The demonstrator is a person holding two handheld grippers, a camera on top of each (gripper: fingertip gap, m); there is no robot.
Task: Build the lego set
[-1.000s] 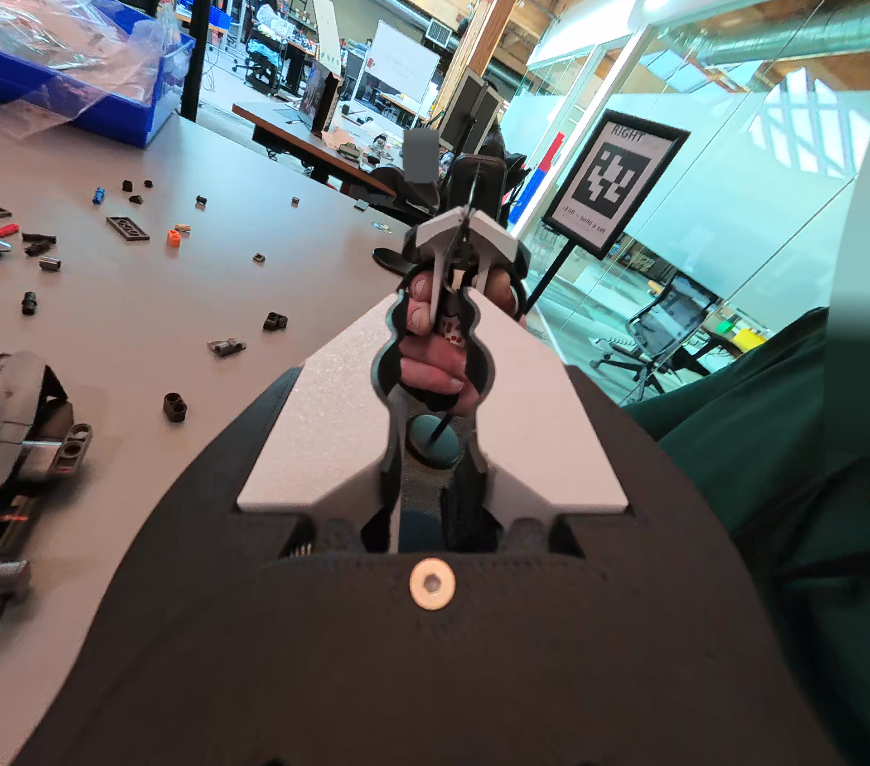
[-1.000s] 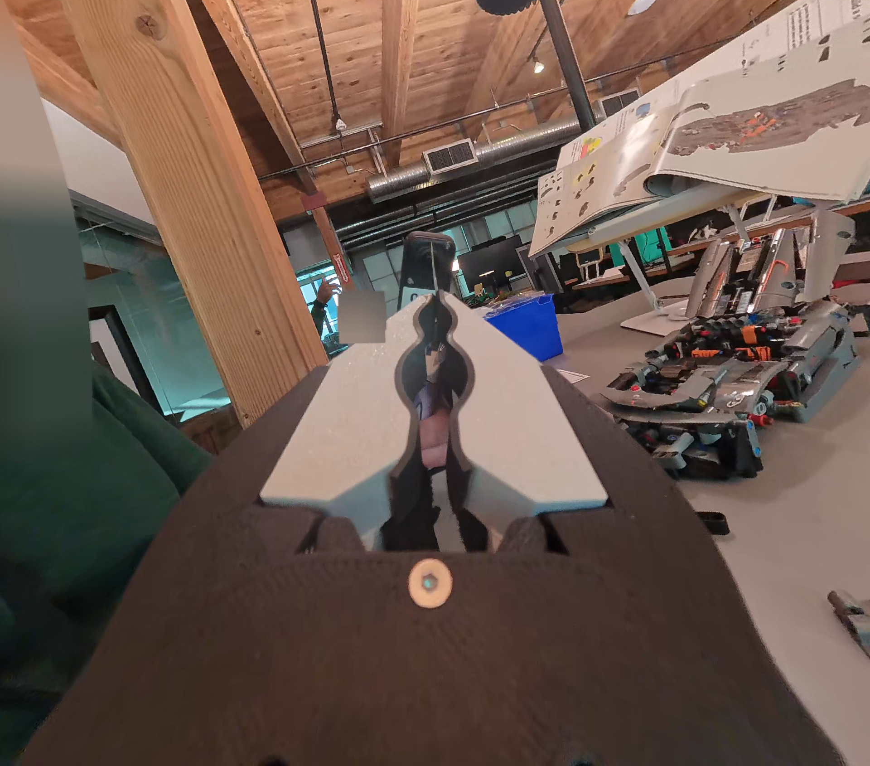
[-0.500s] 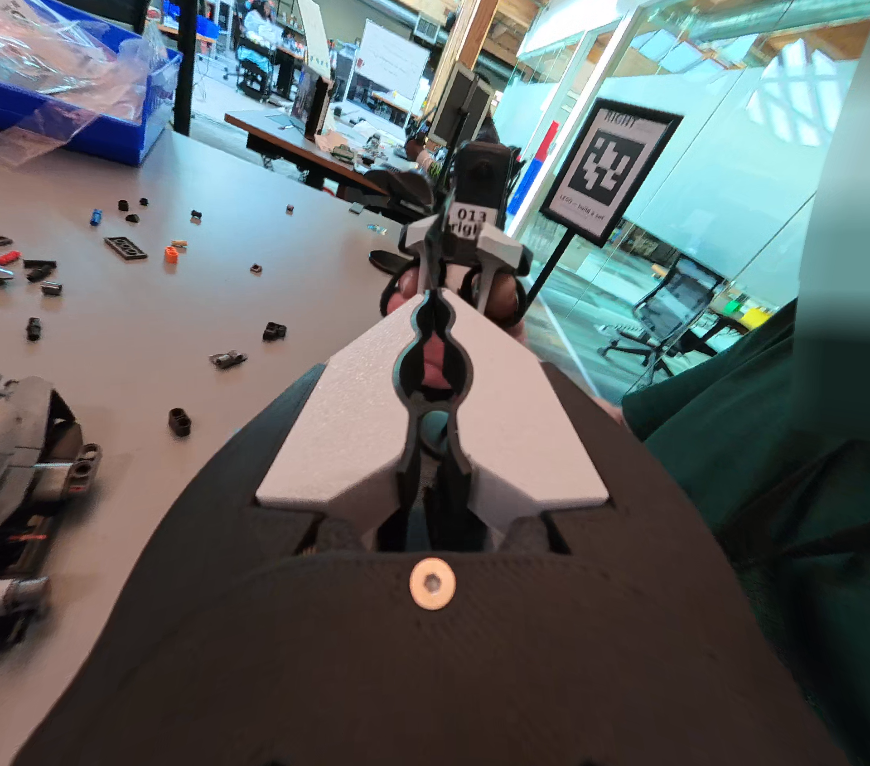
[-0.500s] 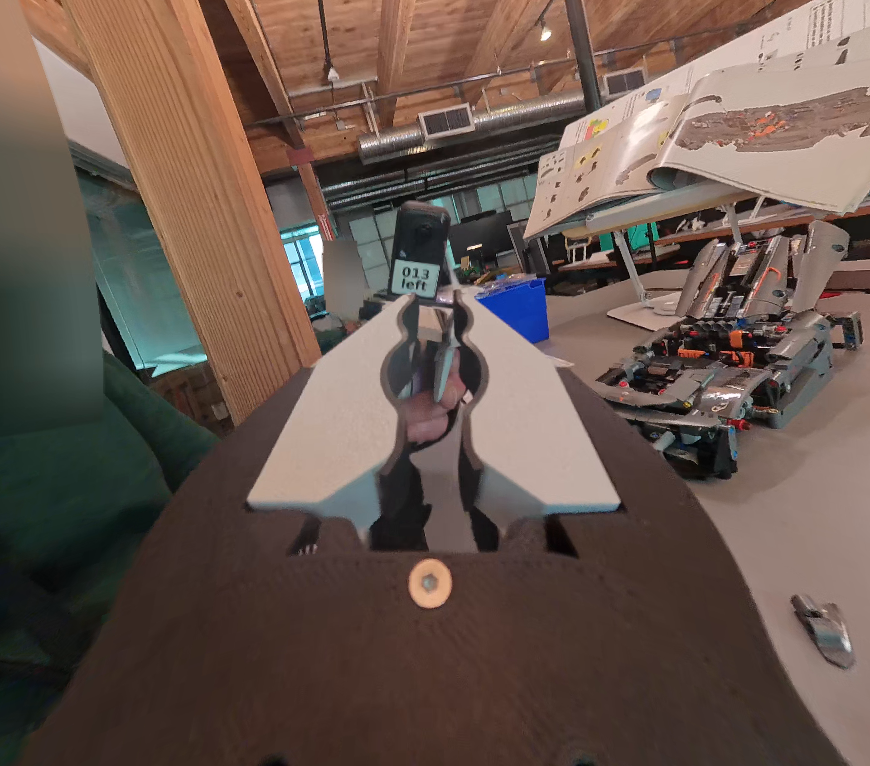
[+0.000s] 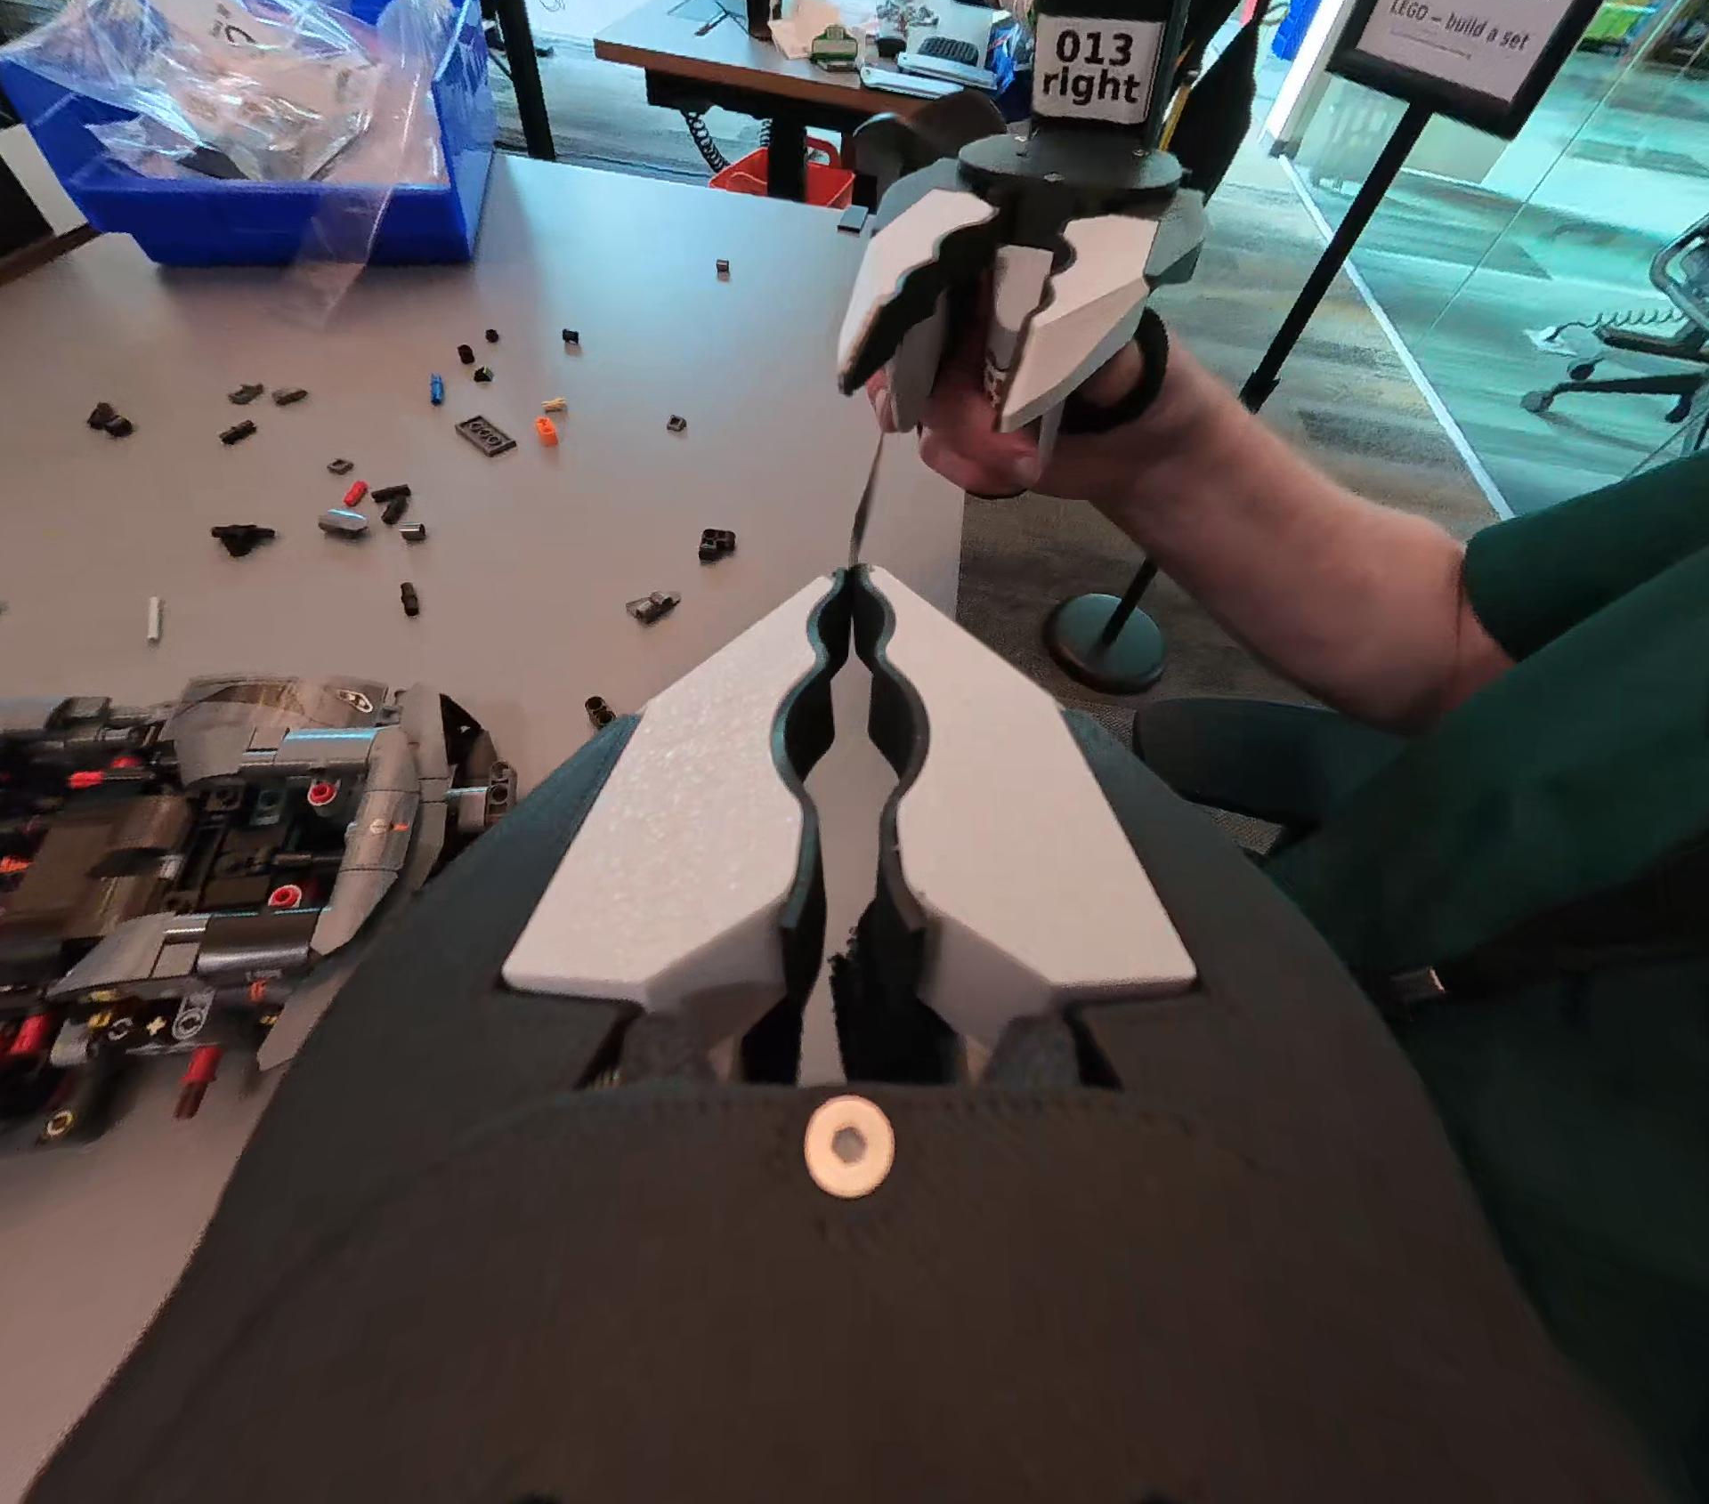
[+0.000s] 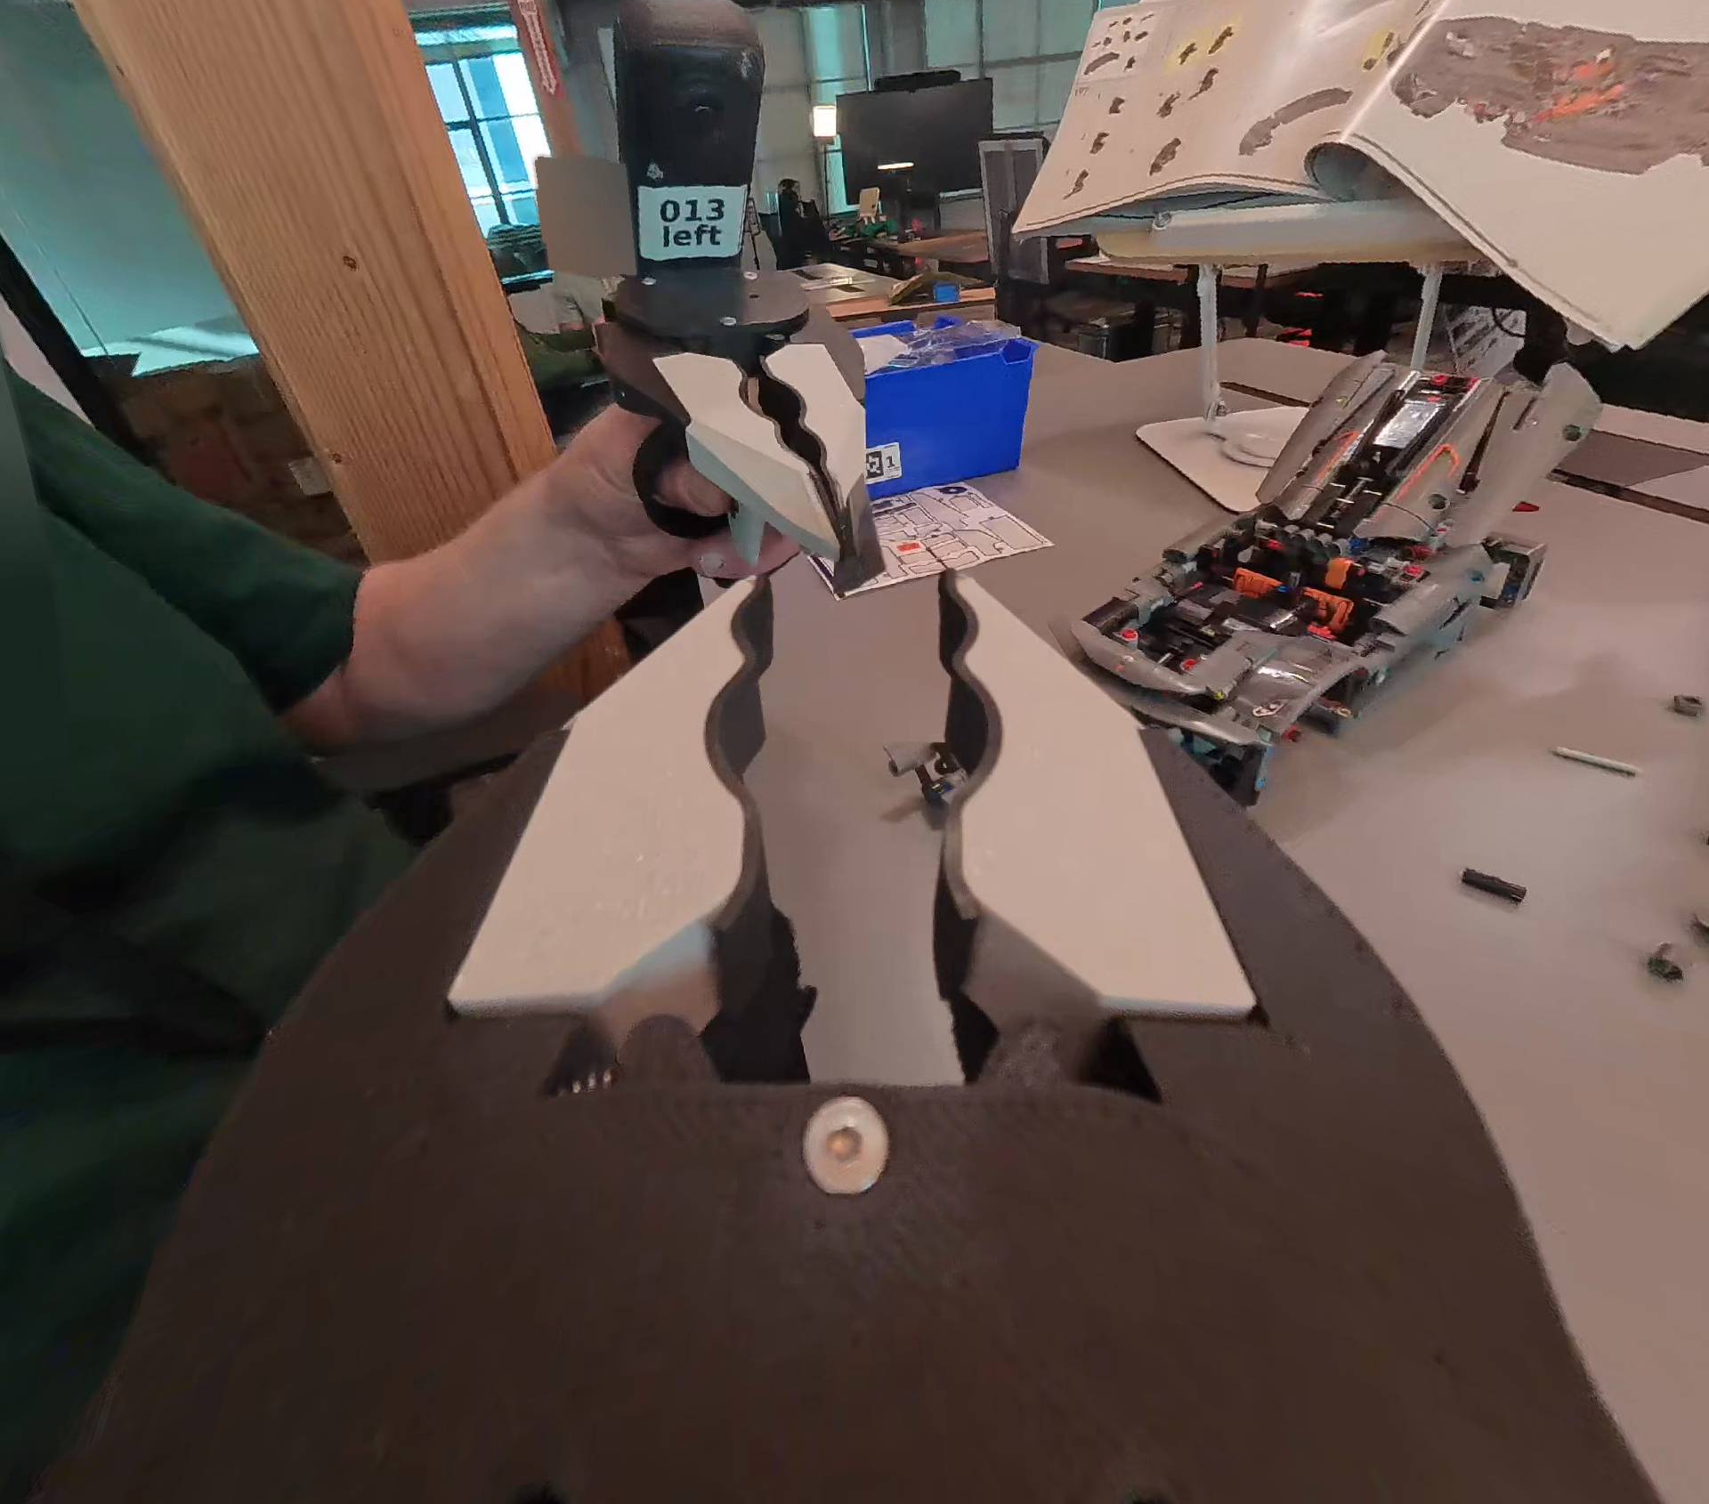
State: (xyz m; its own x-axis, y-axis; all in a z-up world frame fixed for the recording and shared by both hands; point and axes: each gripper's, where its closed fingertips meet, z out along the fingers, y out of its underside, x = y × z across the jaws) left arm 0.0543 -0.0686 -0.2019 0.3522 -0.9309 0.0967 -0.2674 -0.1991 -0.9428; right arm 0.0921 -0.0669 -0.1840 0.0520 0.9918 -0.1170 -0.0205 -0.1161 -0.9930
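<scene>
up close, left gripper (image 5: 852, 579) wavy-edged fingers pinching thin dark strip (image 5: 866, 500), right gripper (image 6: 853, 592) parted

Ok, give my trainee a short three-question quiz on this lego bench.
1. True or false: the right hand-held gripper is shut.
2. What fills the blue bin? A) clear plastic bags B) books C) wheels
3. Which one pinches the thin dark piece: the left hand-held gripper or the right one?

Key: 1 false, its jaws stand well apart. 2 A. 3 left.
</scene>
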